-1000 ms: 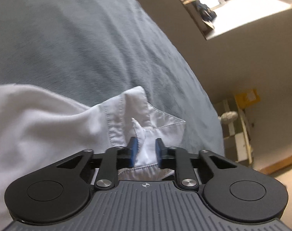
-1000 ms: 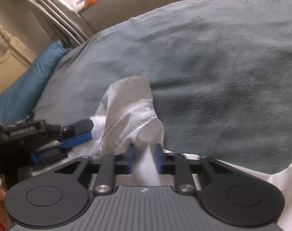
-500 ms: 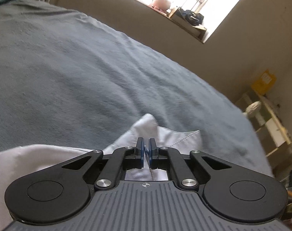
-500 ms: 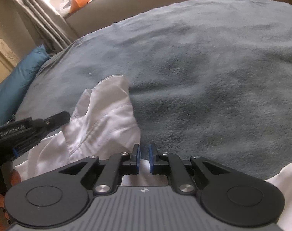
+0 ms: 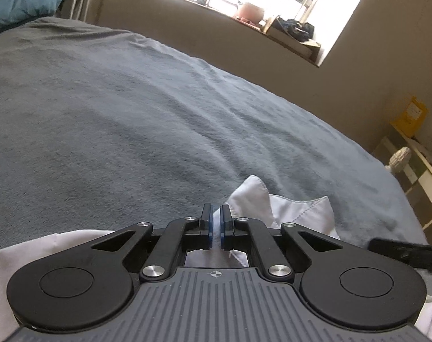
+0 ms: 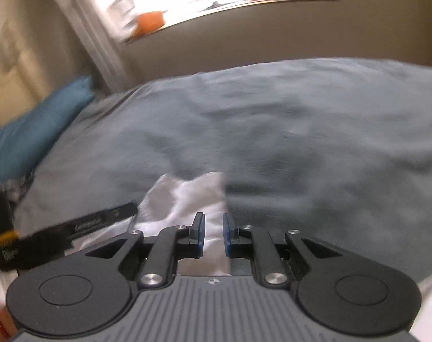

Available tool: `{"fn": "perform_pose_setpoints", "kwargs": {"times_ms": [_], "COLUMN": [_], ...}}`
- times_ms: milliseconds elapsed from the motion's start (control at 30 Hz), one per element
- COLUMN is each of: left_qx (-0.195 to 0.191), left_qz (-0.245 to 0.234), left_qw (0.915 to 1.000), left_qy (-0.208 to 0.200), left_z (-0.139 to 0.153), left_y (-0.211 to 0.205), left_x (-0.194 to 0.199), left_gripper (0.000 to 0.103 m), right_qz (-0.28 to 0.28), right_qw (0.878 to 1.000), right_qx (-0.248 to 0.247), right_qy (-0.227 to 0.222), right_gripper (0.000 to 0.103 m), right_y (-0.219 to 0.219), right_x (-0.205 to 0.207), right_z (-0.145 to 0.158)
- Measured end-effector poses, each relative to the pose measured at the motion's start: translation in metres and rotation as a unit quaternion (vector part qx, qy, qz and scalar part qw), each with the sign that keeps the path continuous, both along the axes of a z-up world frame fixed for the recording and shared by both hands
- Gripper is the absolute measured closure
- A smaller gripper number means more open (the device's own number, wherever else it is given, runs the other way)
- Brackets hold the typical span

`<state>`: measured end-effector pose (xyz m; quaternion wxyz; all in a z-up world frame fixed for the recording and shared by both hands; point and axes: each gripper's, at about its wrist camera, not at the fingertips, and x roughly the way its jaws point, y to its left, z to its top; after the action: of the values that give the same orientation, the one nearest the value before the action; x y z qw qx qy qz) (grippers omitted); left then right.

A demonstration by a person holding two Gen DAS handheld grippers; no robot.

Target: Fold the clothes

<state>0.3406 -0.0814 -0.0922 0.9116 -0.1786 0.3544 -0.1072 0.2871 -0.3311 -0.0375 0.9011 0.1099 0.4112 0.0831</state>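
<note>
Because a fold needs both edges lifted together, the white shirt [image 5: 298,211] lies bunched at the near edge of the grey blanket [image 5: 130,114], its collar at four o'clock from the left gripper [image 5: 215,223], whose jaws are pressed together on a thin strip of its cloth. With jaws opening, the right gripper [image 6: 213,235] has shirt fabric between its pads, though blur hides whether they press it. Beyond the bed, a teal pillow [image 5: 19,0] sits at ten o'clock and a cluttered window sill [image 5: 244,17] at one o'clock.
</note>
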Motion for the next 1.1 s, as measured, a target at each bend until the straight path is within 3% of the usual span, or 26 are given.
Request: {"fn": "perform_pose_setpoints", "kwargs": {"times_ms": [100, 200, 367, 533, 600, 800, 1000, 1100], "left_qx": [0.004, -0.007, -0.01, -0.011, -0.008, -0.006, -0.004, 0.004], "left_qz": [0.002, 0.001, -0.043, -0.064, -0.066, -0.062, -0.054, -0.058], "left_qw": [1.0, 1.0, 0.9988, 0.9979, 0.9978, 0.998, 0.9985, 0.9983], "left_qy": [0.004, -0.003, -0.019, -0.01, -0.004, 0.012, 0.008, 0.0], "left_z": [0.001, 0.009, 0.022, 0.022, 0.021, 0.023, 0.045, 0.061], "left_y": [0.004, 0.013, 0.016, 0.015, 0.013, 0.016, 0.033, 0.04], "left_x": [-0.003, -0.013, -0.03, -0.036, -0.037, -0.041, -0.053, -0.067], "left_gripper": [0.1, 0.099, 0.097, 0.09, 0.089, 0.081, 0.068, 0.066], "right_qz": [0.019, 0.004, -0.011, 0.06, 0.069, 0.007, -0.033, -0.047], "right_qw": [0.999, 0.995, 0.998, 0.998, 0.995, 0.997, 0.999, 0.998], "right_qx": [-0.038, -0.094, -0.063, -0.037, -0.068, -0.014, 0.029, 0.048], "right_qy": [0.016, 0.031, 0.012, 0.003, 0.021, 0.075, 0.02, -0.015], "right_gripper": [0.089, 0.089, 0.089, 0.089, 0.089, 0.089, 0.087, 0.077], "right_y": [0.017, 0.021, 0.012, 0.03, 0.041, 0.018, -0.018, -0.044], "right_x": [0.023, 0.045, 0.042, 0.025, 0.032, 0.055, 0.008, -0.032], "right_z": [-0.016, -0.037, -0.026, -0.008, -0.02, -0.052, 0.003, 0.033]}}
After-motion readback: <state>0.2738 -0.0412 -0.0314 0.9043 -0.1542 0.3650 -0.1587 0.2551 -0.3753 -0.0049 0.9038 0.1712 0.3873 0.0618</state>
